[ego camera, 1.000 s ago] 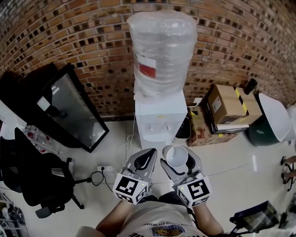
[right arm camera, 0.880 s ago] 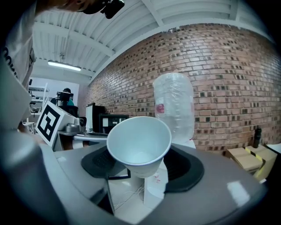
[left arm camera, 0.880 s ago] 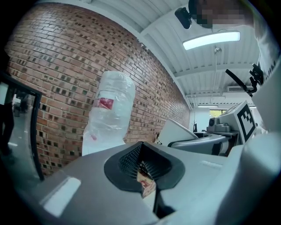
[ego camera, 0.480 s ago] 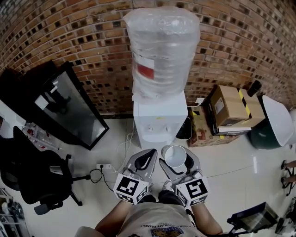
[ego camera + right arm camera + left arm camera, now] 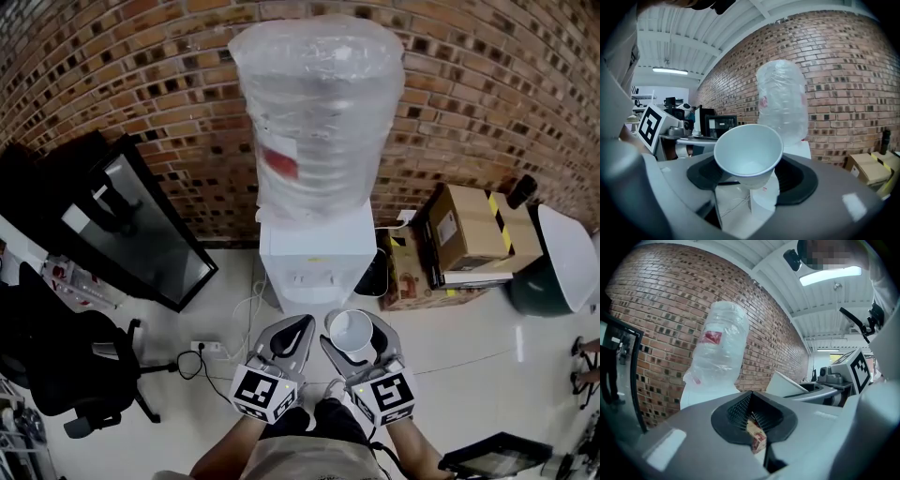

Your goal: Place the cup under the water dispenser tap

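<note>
The white water dispenser (image 5: 314,253) stands against the brick wall with a plastic-wrapped bottle (image 5: 319,112) on top; its taps (image 5: 305,278) face me. My right gripper (image 5: 357,341) is shut on a white paper cup (image 5: 353,325), which sits upright with its mouth up, a short way in front of the dispenser. In the right gripper view the cup (image 5: 748,152) sits between the black pads, with the bottle (image 5: 783,101) behind it. My left gripper (image 5: 285,339) is beside it on the left, shut and holding nothing. The left gripper view shows the bottle (image 5: 719,348) ahead.
A black screen (image 5: 141,230) leans on the wall at the left, with an office chair (image 5: 66,366) nearer. Cardboard boxes (image 5: 469,230) and a green bin with a white lid (image 5: 553,262) stand to the right. A power strip with cables (image 5: 208,347) lies on the floor at left.
Both grippers have moved forward toward the dispenser, which now looms larger and nearer. The cup stays held in the right gripper.
</note>
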{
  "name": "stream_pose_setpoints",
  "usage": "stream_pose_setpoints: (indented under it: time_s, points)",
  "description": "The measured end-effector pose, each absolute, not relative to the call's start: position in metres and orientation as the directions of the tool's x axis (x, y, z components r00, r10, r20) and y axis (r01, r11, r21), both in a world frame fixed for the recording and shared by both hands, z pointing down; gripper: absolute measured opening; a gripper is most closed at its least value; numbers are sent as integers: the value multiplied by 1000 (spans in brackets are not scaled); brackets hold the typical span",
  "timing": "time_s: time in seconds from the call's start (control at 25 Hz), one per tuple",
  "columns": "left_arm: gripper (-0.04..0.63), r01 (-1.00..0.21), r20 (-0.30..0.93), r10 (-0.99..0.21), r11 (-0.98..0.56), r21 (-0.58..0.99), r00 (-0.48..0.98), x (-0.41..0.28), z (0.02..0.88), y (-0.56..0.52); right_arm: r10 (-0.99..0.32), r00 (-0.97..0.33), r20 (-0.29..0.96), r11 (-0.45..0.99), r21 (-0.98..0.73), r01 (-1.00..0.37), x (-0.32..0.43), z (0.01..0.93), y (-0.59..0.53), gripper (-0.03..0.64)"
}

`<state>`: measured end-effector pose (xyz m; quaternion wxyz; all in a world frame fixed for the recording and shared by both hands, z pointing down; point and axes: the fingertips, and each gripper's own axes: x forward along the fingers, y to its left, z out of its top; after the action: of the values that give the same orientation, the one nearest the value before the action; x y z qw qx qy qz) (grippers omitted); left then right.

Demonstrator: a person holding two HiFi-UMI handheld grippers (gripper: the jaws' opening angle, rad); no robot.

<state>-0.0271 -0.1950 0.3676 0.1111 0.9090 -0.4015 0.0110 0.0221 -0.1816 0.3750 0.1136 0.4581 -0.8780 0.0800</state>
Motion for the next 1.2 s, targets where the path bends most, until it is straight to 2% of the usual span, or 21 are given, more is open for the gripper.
stream_pose_setpoints:
  time_s: [0.64,0.96,1.2]
  points:
    - [0,-750,84,-751,-635,184,655,-26,467,-248,-801,-506,322,534,1,-845,28,498,-235,333]
    - [3,-734,128,-725,-654,180,677,-17,547,-255,-796,-499,344,524,-23,-851,29,567,-255,333]
    - [3,-735,108,-732,-643,217,673,-20,595,-261,-775,-499,388,536,-15,-844,31,635,-264,333]
